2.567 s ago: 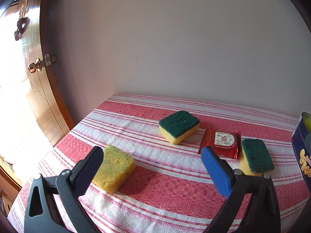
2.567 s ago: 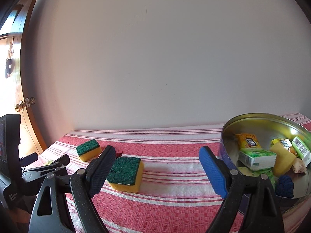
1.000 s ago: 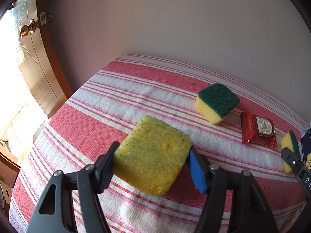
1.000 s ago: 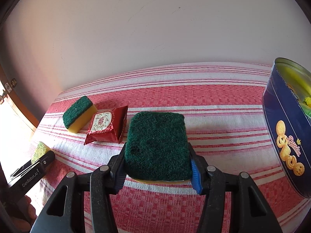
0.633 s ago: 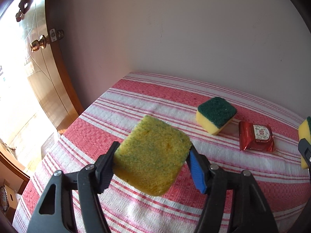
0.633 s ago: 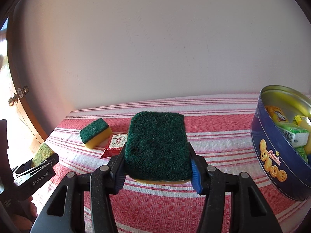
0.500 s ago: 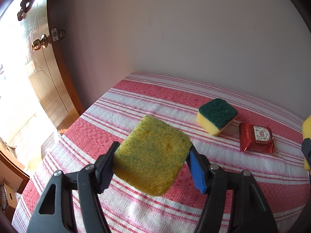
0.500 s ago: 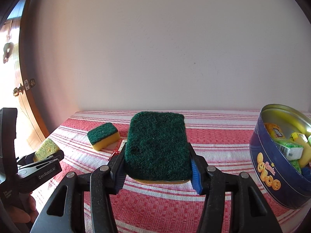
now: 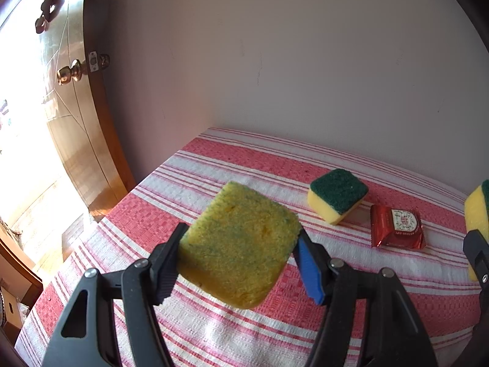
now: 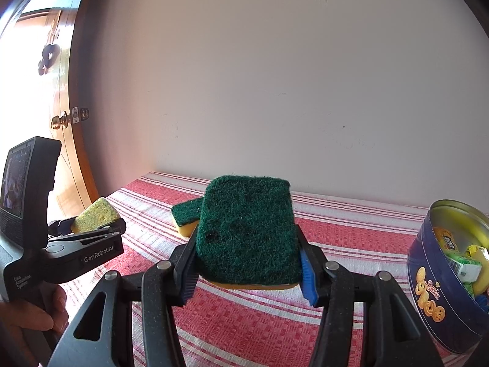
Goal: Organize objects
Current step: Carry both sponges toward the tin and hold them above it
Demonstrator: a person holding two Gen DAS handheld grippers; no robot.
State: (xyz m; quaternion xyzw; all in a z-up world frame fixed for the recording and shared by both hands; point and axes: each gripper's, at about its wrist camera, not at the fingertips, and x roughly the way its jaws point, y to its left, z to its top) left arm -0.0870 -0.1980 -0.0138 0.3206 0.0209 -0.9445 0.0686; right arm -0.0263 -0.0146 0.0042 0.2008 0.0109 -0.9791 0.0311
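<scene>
My left gripper (image 9: 237, 263) is shut on a yellow sponge (image 9: 238, 244), held tilted above the striped tablecloth (image 9: 214, 330). In the right wrist view my right gripper (image 10: 246, 263) is shut on a green-topped sponge (image 10: 247, 229), lifted off the cloth, yellow layer underneath. That sponge shows at the right edge of the left wrist view as a yellow block (image 9: 476, 211). A third sponge (image 9: 337, 195), green side up, lies on the cloth beside a red snack packet (image 9: 396, 226). The left gripper with its yellow sponge (image 10: 94, 211) shows at left, a hand (image 10: 33, 315) below it.
A blue cookie tin (image 10: 440, 290) stands tilted-looking at the right edge, holding several packets. A wooden door (image 9: 61, 116) with a brass knob (image 9: 68, 74) is at the left, past the table's edge. A plain wall backs the table.
Both grippers closed on their sponges and lifted them. Over the last second the right one rose and tipped up, bringing the wall and tin into view; the left one tilted up slightly.
</scene>
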